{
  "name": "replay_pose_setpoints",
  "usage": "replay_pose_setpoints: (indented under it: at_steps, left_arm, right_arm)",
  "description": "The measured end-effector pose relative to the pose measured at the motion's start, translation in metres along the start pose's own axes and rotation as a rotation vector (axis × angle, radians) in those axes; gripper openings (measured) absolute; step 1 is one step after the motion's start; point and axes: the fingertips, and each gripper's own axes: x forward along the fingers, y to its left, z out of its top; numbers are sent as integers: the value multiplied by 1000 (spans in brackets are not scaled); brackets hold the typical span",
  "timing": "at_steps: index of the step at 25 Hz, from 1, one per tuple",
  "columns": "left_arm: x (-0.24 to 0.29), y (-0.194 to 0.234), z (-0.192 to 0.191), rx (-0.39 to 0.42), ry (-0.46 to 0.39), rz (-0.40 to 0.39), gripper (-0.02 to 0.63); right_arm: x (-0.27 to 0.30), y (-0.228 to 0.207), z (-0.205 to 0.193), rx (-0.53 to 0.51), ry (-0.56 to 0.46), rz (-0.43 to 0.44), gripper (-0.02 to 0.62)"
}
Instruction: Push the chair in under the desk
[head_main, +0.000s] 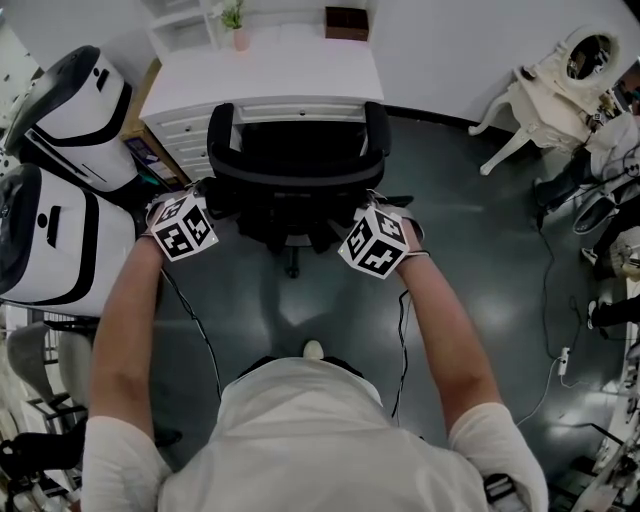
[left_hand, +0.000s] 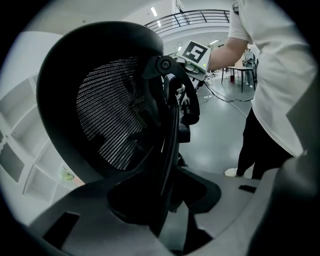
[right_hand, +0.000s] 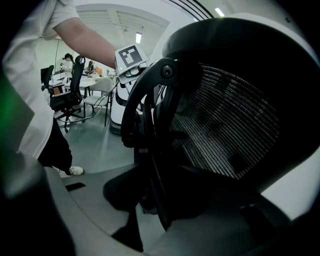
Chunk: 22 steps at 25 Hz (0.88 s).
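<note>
The chair (head_main: 295, 165) is sitting pushed up against the white counter (head_main: 270, 70), its seat going under the edge and its mesh back facing the person. The left tool (left_hand: 167, 210) and right tool (right_hand: 150, 210) are each straddling one side rim of the backrest, jaws spread.

Dark glossy floor (head_main: 480, 300) under black chair (head_main: 295, 165), white desk (head_main: 270, 70), white power strip (head_main: 563, 362).
</note>
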Motion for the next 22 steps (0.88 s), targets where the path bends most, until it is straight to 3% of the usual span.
replay_pose_setpoints:
  at_steps: [12, 17, 22]
  left_arm:
    - [3, 0, -1, -46, 54, 41, 179]
    - [-2, 2, -3, -143, 81, 132, 201]
    - [-25, 7, 3, -238, 33, 301, 196]
  right_arm:
    - [0, 2, -2, -28, -23, -42, 138]
    - [-1, 4, 0, -52, -53, -89, 137]
    - [-8, 3, 1, -92, -95, -172, 138]
